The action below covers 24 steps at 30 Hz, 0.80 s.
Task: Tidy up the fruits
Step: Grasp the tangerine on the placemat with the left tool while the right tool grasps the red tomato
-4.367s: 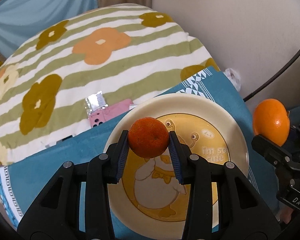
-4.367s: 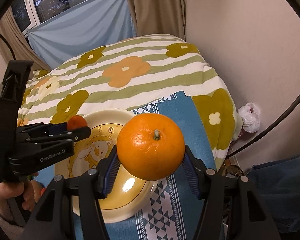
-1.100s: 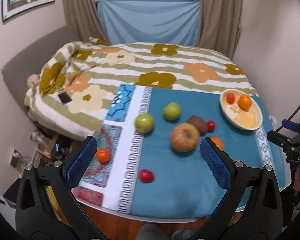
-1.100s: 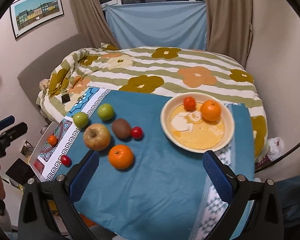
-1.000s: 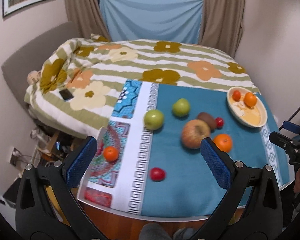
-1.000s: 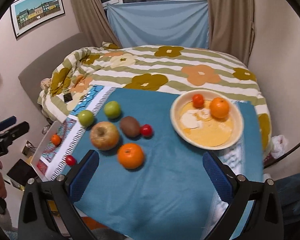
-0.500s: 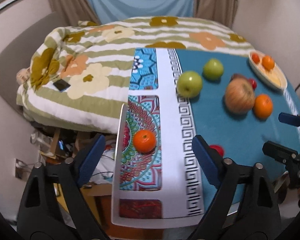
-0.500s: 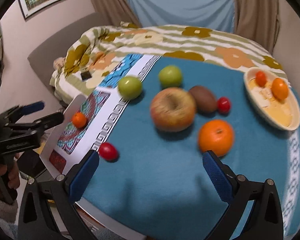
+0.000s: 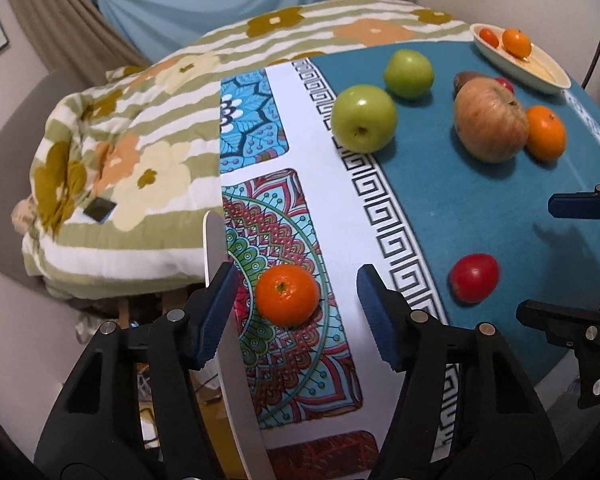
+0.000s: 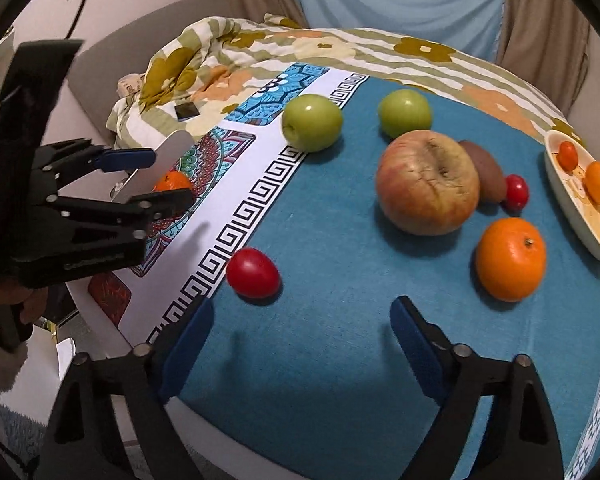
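My left gripper [image 9: 294, 314] is open, its fingers on either side of a small mandarin [image 9: 287, 294] that lies on the patterned end of the tablecloth; the same mandarin [image 10: 172, 182] shows in the right wrist view, partly hidden behind the left gripper [image 10: 148, 178]. My right gripper [image 10: 300, 340] is open and empty above the blue cloth, just short of a red tomato [image 10: 253, 272]. An orange [image 10: 511, 259], a big reddish apple [image 10: 428, 182], a kiwi [image 10: 485, 176], a second small tomato [image 10: 516, 191] and two green apples [image 10: 312, 121] [image 10: 405, 113] lie on the cloth. A plate [image 10: 580, 224] at the right holds two mandarins.
The table's left edge [image 9: 220, 320] runs right under my left gripper, with a drop to the floor beyond. A bed with a striped flowered blanket [image 9: 140, 128] lies behind the table, with a phone [image 9: 98, 209] on it.
Both grippers have moved down and forward towards the table. The left one has closed in around the small mandarin; the right one has come low over the blue cloth near the red tomato.
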{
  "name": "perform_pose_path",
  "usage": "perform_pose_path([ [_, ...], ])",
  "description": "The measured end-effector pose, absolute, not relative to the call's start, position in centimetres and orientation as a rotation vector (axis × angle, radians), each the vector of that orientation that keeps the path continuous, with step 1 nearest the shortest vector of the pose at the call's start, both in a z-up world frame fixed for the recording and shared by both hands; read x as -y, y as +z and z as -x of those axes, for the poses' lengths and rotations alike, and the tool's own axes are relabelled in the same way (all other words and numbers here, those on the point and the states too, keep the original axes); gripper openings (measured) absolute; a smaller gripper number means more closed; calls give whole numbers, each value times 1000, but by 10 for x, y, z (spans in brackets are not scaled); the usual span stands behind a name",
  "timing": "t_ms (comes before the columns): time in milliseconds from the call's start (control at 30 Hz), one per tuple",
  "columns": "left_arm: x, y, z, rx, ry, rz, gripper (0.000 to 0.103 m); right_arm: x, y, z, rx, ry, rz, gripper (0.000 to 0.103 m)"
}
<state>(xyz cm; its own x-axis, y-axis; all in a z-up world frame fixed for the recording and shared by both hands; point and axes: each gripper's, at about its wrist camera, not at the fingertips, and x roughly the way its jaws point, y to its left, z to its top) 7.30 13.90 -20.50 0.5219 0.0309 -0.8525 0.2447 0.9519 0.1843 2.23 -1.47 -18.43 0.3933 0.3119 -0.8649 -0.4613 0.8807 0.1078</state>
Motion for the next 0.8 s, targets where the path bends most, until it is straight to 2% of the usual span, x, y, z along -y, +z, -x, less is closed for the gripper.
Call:
perform_pose_path([
  [167, -144, -212, -78, -1043, -139, -289, 64, 3, -190, -25, -1063, 514, 167, 76],
  [233, -144, -215, -79, -1053, -141, -295, 53, -2, -191, -26, -1064, 526, 176, 73],
  [367, -147, -220, -79, -1067, -139, -294, 51, -11, -193, -27, -1066, 551, 204, 63],
  [433, -148, -221, -78, -1071, -133, -294, 44, -14, -195, -27, -1070, 559, 213, 61],
  [700, -151, -222, -79, -1075, -131, -283, 42, -22, -200, -33, -1077, 580, 228, 46],
  [800, -152, -222, -79, -1077, -130, -273, 42, -24, -202, -36, -1081, 584, 235, 36],
])
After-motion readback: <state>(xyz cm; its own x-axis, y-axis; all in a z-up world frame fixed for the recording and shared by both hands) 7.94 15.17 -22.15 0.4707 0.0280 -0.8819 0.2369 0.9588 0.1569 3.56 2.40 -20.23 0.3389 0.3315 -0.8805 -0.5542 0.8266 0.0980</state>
